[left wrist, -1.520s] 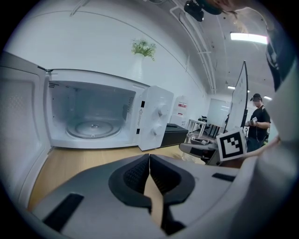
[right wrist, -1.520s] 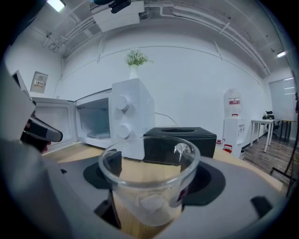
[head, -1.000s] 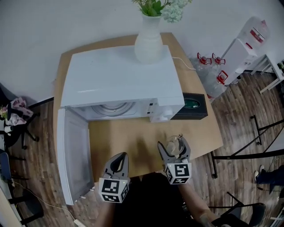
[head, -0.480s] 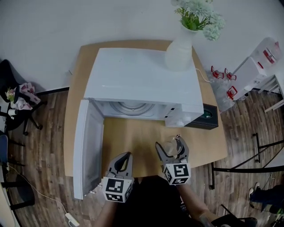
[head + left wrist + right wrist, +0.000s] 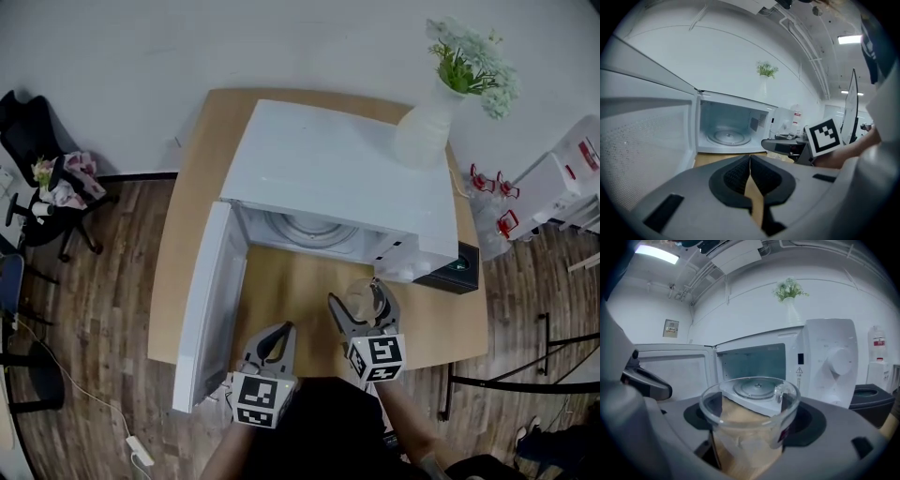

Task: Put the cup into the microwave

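Observation:
A clear glass cup (image 5: pixel 750 423) sits between the jaws of my right gripper (image 5: pixel 364 311), which is shut on it and holds it above the wooden table (image 5: pixel 309 291) in front of the microwave. The cup (image 5: pixel 361 300) shows faintly in the head view. The white microwave (image 5: pixel 347 178) has its door (image 5: pixel 211 305) swung open to the left, and the glass turntable (image 5: pixel 309 230) shows inside the cavity (image 5: pixel 729 129). My left gripper (image 5: pixel 274 345) is shut and empty, low and left of the right one.
A white vase (image 5: pixel 424 127) with flowers stands on the microwave's top right corner. A black box (image 5: pixel 461 270) sits to the microwave's right. A chair (image 5: pixel 47 187) stands on the wooden floor at the left, and water bottles (image 5: pixel 497 197) stand at the right.
The view has swung, so the microwave and table now sit further right and lower in the head view. Both grippers hold nearly the same pose, the cup still in the right one.

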The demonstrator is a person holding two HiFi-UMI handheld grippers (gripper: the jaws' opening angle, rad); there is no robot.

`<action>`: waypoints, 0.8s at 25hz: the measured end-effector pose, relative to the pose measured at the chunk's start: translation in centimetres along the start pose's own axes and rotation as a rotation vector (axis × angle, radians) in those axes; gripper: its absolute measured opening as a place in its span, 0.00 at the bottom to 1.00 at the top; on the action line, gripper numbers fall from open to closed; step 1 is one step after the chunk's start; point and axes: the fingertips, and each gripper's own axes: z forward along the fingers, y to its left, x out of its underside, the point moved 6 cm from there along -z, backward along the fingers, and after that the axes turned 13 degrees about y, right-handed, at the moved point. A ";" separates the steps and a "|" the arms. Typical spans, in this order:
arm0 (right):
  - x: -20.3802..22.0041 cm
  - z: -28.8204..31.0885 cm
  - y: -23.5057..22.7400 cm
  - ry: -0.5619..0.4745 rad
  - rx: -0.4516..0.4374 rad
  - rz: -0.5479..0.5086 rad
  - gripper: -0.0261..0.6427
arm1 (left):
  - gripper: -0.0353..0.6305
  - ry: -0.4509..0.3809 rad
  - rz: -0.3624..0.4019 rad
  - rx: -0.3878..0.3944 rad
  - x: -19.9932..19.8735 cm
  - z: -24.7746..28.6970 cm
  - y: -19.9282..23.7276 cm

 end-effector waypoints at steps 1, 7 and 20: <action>-0.4 0.4 0.2 -0.002 -0.009 -0.010 0.65 | 0.06 0.000 -0.004 -0.002 0.0 -0.1 0.1; -3.2 2.6 1.1 -0.031 -0.046 -0.043 0.65 | 0.06 -0.004 -0.020 -0.019 0.2 -0.4 0.7; -7.8 7.9 2.7 -0.062 -0.084 -0.115 0.65 | 0.06 -0.039 -0.018 -0.051 -1.5 -0.1 1.8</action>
